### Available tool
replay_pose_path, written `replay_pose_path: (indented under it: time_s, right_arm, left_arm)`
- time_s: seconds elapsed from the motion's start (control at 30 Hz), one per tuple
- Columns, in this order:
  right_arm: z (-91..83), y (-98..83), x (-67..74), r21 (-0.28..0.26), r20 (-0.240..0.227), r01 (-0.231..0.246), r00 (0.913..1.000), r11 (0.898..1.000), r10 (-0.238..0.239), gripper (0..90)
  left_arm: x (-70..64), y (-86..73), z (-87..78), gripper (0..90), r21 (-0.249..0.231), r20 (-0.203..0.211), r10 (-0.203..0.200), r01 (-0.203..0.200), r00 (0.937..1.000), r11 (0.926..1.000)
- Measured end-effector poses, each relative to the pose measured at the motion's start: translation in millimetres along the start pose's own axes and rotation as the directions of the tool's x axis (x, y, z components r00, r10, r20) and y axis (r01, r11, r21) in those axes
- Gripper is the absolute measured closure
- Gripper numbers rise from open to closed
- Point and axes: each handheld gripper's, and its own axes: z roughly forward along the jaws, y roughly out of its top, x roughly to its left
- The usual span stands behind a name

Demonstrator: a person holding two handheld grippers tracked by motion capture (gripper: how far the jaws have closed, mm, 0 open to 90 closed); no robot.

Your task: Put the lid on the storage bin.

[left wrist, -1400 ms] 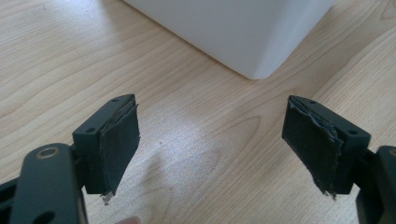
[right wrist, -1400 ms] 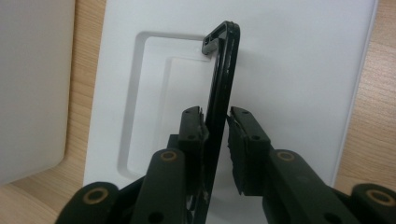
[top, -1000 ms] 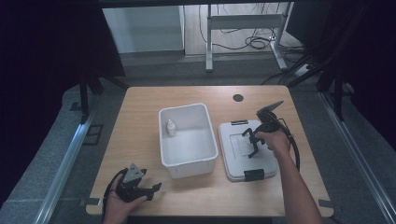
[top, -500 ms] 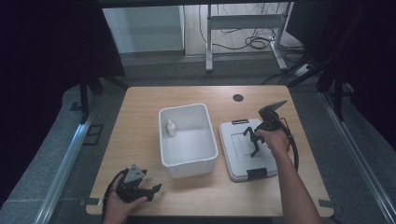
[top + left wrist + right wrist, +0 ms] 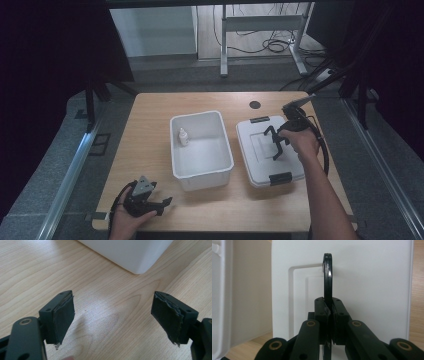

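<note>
Little has moved since earlier frames. Table [image 5: 150,125] mid-frame; white bin [image 5: 202,150] at centre holds small bottle [image 5: 183,137] (upper left corner). Lid [image 5: 260,155] right of it; right gripper [image 5: 276,145] clamped on its black handle [image 5: 327,277]. Left gripper [image 5: 162,204], lower left, jaws wide, empty.

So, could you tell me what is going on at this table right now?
A person is working with a gripper in each hand. The right gripper is shut on the black handle of the white lid, which lies on the wooden table to the right of the open white bin. A small white bottle stands inside the bin. The left gripper sits open and holds nothing, low over the table's near edge, in front of the bin.
</note>
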Motion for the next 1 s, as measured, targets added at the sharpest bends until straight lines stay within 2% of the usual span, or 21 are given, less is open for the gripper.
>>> replay_pose_path:
  time_s: [0.17,0.2,0.27,0.37,0.57,0.83,1.0]
  right_arm:
    - [-27.5,5.8,8.5,-0.027,0.003,-0.004,1.0000,1.000,0.004,85.5]
    - [-27.5,5.8,8.5,-0.027,0.003,-0.004,1.0000,1.000,0.004,85.5]
    - [-40.1,8.9,14.6,-0.048,0.000,0.001,1.0000,0.999,-0.001,85.5]
    - [-48.4,11.3,20.2,-0.052,-0.007,0.001,1.0000,0.999,-0.001,85.5]
    - [-54.7,17.2,26.3,-0.057,-0.043,-0.020,0.9989,0.998,0.017,85.5]
    - [-62.7,22.0,35.7,-0.068,-0.051,-0.027,0.9984,0.997,0.024,85.5]
    - [-70.1,24.0,41.7,-0.081,-0.056,-0.031,0.9981,0.996,0.026,85.5]
  left_arm:
    - [-0.6,0.0,1.0,19.0,0.005,-0.002,0.005,-0.005,1.0000,1.0000]
    - [-0.6,0.0,1.0,19.0,0.005,-0.002,0.005,-0.005,1.0000,1.0000]
    - [-1.0,0.1,1.1,19.0,0.006,-0.002,0.005,-0.005,1.0000,1.0000]
    - [-1.2,0.0,0.9,19.0,0.006,-0.001,0.005,-0.005,1.0000,1.0000]
    - [-1.4,0.1,1.1,19.0,0.005,0.001,0.002,-0.002,1.0000,1.0000]
    - [-1.0,0.6,-1.1,19.1,-0.008,0.008,-0.004,0.004,1.0000,1.0000]
    - [-2.8,1.8,-0.2,19.1,-0.004,0.001,0.007,-0.007,1.0000,1.0000]
